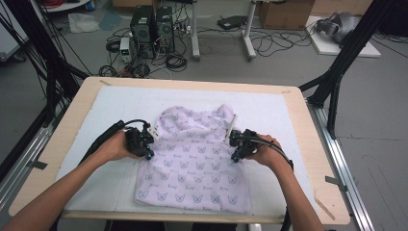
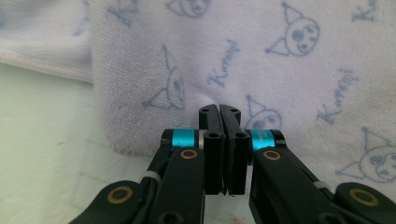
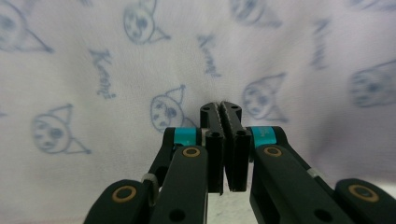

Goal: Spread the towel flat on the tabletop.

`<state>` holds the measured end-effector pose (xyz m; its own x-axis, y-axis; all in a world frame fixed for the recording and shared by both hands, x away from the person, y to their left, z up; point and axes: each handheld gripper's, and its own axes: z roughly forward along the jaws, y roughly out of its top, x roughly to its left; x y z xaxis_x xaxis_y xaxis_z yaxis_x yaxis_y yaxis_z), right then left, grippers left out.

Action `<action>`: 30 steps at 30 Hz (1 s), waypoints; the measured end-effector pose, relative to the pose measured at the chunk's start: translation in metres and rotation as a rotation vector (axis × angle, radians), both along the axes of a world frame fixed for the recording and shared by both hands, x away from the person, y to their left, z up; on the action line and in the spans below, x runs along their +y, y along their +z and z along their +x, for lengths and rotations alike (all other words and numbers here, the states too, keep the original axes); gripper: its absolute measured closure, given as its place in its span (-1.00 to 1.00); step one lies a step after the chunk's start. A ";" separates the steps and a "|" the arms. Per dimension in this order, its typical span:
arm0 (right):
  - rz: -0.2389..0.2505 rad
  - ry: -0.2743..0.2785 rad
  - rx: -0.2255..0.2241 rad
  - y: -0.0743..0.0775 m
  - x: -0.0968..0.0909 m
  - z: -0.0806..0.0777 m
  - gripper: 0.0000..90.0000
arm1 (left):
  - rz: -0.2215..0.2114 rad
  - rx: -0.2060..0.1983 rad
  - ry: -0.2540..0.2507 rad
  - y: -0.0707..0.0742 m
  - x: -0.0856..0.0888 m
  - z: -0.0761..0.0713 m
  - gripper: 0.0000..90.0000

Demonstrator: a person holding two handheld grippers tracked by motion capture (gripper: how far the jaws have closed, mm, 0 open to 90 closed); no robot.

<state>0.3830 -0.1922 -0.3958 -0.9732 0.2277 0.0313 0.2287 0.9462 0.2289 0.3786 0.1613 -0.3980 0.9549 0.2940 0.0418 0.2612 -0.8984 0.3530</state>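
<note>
Both grippers, left (image 1: 150, 155) and right (image 1: 234, 157), pinch the rumpled lilac cat-printed terry towel (image 1: 192, 161) at its side edges on the white-padded table (image 1: 298, 139).

Your L gripper (image 1: 143, 144) & R gripper (image 1: 239, 146) both sit low, tips pointing inward toward each other. Fingers (image 2: 211, 135) on L are pressed together, no gap; R fingers (image 3: 212, 135) the same. Both forearms come in from bottom, hands wrapped around gripper bodies.
</note>
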 end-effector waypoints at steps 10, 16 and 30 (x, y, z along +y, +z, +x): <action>0.214 -0.108 -0.224 0.076 -0.026 -0.004 0.97 | -0.142 -0.190 0.110 0.063 0.027 0.005 0.95; 0.247 -0.103 -0.281 0.094 -0.029 -0.014 0.97 | -0.173 -0.242 0.110 0.081 0.036 -0.002 0.95; 0.325 0.002 -0.182 0.113 -0.030 -0.042 0.97 | -0.138 -0.151 -0.029 0.091 0.039 -0.042 0.95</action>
